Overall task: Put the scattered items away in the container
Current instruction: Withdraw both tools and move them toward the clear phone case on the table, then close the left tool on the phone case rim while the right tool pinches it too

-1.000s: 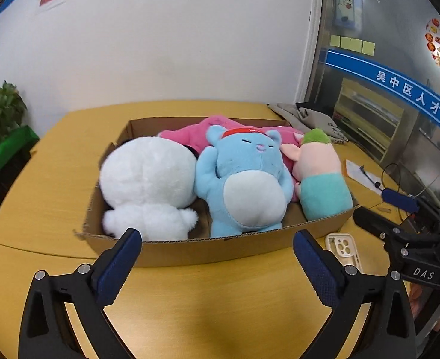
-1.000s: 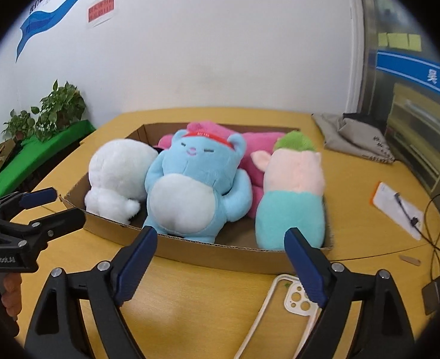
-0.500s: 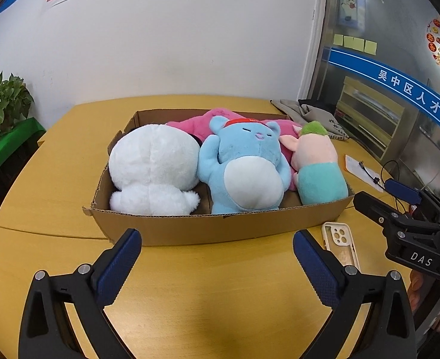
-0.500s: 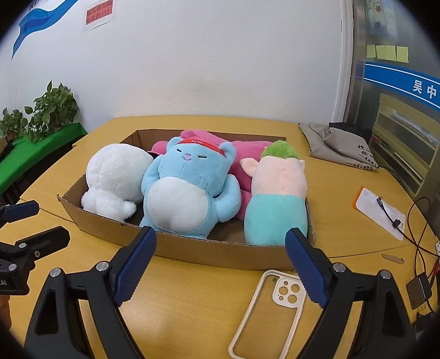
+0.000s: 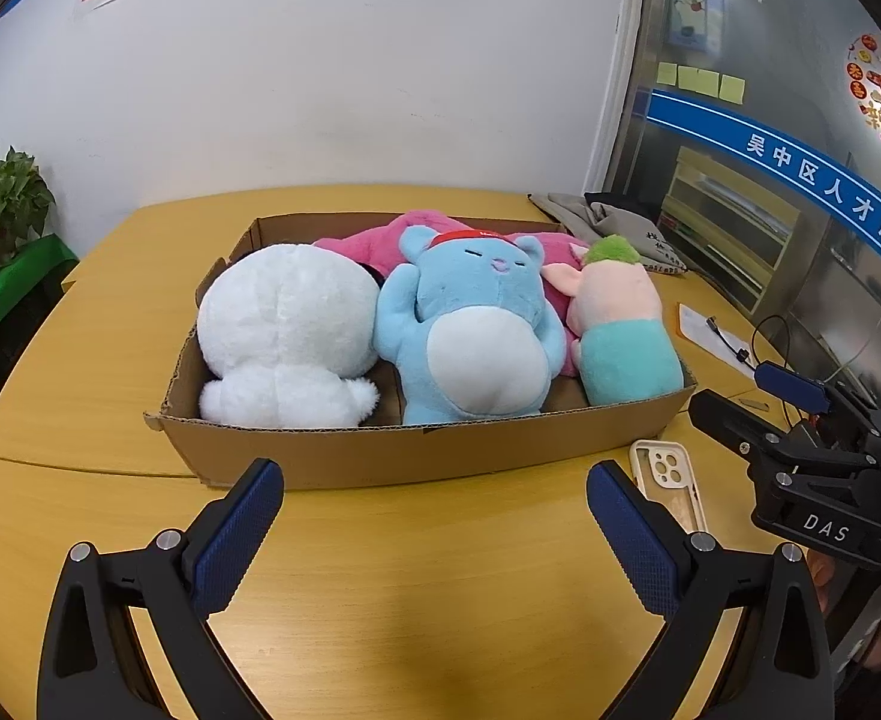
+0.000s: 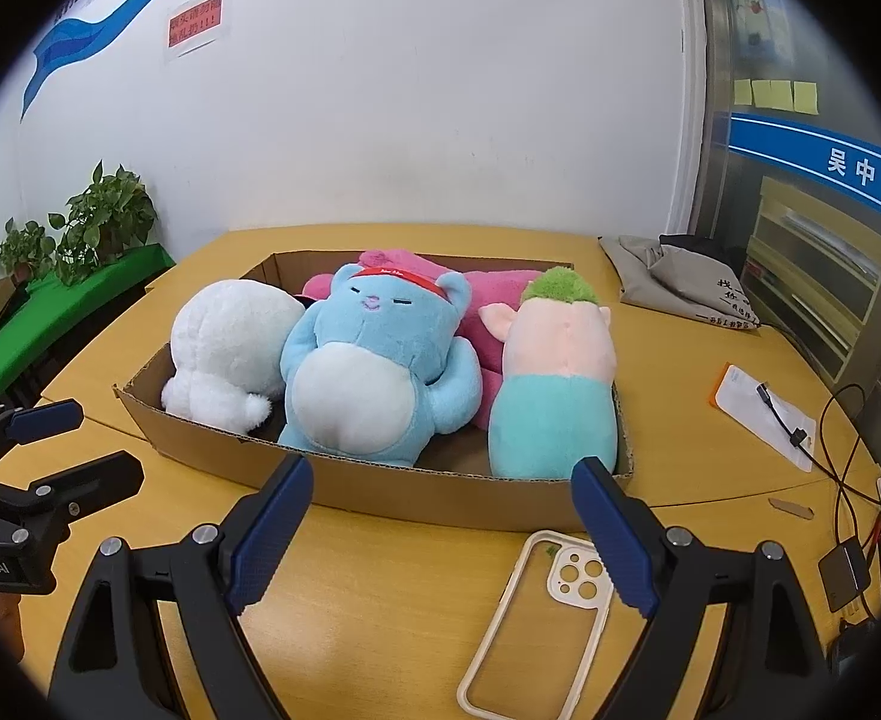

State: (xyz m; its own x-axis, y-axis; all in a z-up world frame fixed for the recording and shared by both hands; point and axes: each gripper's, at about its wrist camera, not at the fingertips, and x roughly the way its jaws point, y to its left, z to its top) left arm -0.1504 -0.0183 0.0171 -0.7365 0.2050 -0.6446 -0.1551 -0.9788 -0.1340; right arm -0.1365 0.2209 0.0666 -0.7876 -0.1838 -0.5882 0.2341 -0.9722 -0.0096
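Observation:
A shallow cardboard box (image 5: 380, 456) sits on the yellow table and holds a white plush (image 5: 284, 336), a blue plush with a red headband (image 5: 470, 336), a pink plush (image 5: 374, 240) behind them, and a pink-and-teal plush with green hair (image 5: 620, 324). My left gripper (image 5: 434, 480) is open with nothing between its fingers, just in front of the box's near wall. My right gripper (image 6: 440, 474) is also open with nothing between its fingers, before the same wall (image 6: 416, 498), further right. Each gripper shows in the other's view: the right gripper (image 5: 764, 414) and the left gripper (image 6: 50, 444).
A clear phone case (image 6: 536, 612) lies on the table right of my right gripper's centre, close to the box. A grey bag (image 6: 680, 282), a paper pad with a cable (image 6: 764, 414) and more cables lie at the right. Potted plants (image 6: 104, 222) stand at the left.
Both views have drawn back a little from the box, so it looks smaller and more of the phone case shows. Both grippers' jaws stand as wide as before.

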